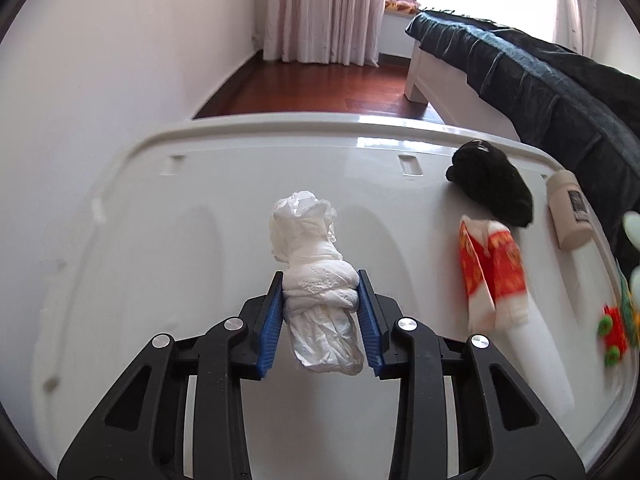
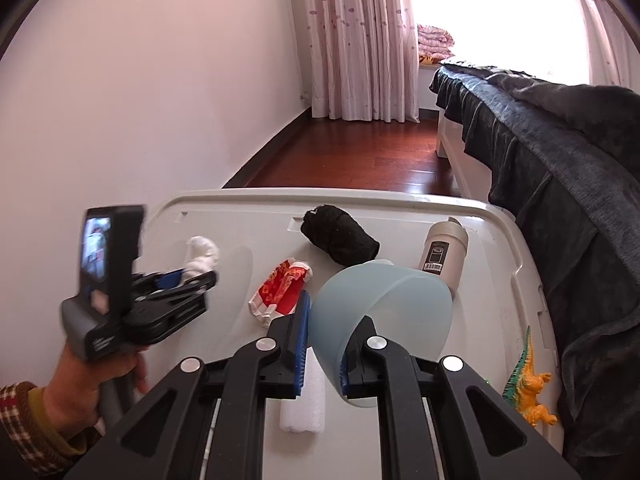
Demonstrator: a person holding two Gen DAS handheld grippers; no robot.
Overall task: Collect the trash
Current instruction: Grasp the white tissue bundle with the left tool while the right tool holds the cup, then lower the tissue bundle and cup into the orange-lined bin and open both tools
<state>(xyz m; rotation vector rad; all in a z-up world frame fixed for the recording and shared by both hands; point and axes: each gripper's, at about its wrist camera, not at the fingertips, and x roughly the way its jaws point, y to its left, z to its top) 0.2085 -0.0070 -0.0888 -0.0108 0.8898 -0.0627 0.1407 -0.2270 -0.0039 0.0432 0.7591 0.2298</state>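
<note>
Left claw (image 1: 320, 300) is clamped on the white tissue wad (image 1: 314, 264), blue pads squeezing its middle; wad sits over the white surface (image 1: 200, 184), left of centre. Right claw (image 2: 324, 344) is pinched tight on the rim of the pale blue bowl (image 2: 384, 308), tilted mouth-down. Step: first trash piece grabbed. Next, I'd guess: lift the wad clear and drop it in the bowl, so that needs turning upright. Red-and-white wrapper (image 1: 492, 276) waits just beside.

A dark blanket (image 2: 560, 152) drapes the bed at right. On the white table (image 1: 200, 200) lie a black rolled sock (image 2: 340, 236), a beige bottle (image 2: 444, 256) and — near the edge — an orange toy dinosaur (image 2: 532, 384) (green-backed). Pink curtains (image 2: 352, 40) hang beyond.
</note>
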